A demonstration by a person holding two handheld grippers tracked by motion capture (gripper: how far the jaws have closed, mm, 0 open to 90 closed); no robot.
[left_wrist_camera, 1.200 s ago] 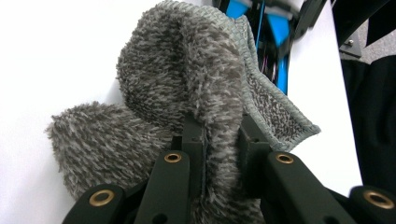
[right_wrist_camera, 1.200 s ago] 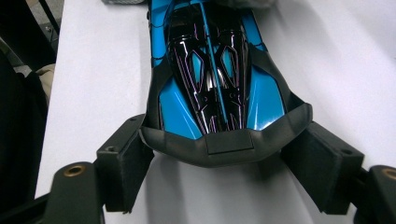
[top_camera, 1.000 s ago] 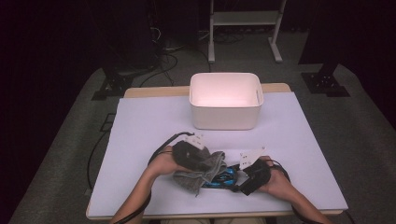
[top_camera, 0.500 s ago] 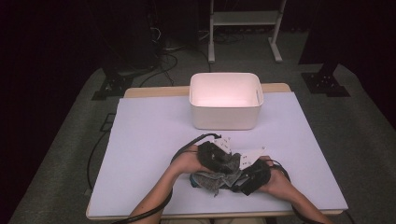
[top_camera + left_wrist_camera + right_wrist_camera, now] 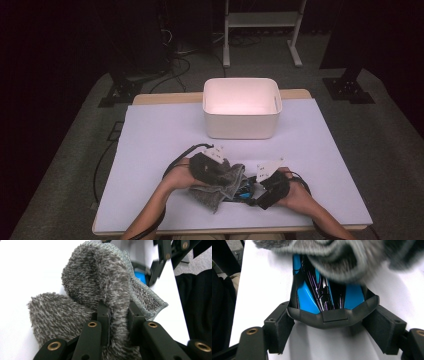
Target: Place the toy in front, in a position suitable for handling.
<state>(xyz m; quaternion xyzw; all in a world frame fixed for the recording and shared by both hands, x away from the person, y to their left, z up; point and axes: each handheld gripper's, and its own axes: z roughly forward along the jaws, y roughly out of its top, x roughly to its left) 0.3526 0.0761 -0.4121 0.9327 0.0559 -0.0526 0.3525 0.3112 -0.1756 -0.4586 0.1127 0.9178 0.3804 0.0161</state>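
White table (image 5: 160, 135), grey cloth (image 5: 100, 285) pinched in left hand-held gripper (image 5: 119, 317)

No text, label, brand, number or sign can be read anywhere; the small dark marks on the pale plates at lower centre of the high view are too small to make out.

I see a fluffy grey microfibre cloth (image 5: 100, 285), mottled light and dark with a stitched pale hem, bunched and folded up off the white surface (image 5: 160, 140) near its front edge. A pinched fold of it stands upright, and its far end drapes over a glossy blue-and-black plastic toy car (image 5: 324, 297). The car lies flat on the surface, its dark bumper end (image 5: 332, 317) uncovered, the rest hidden under the cloth.
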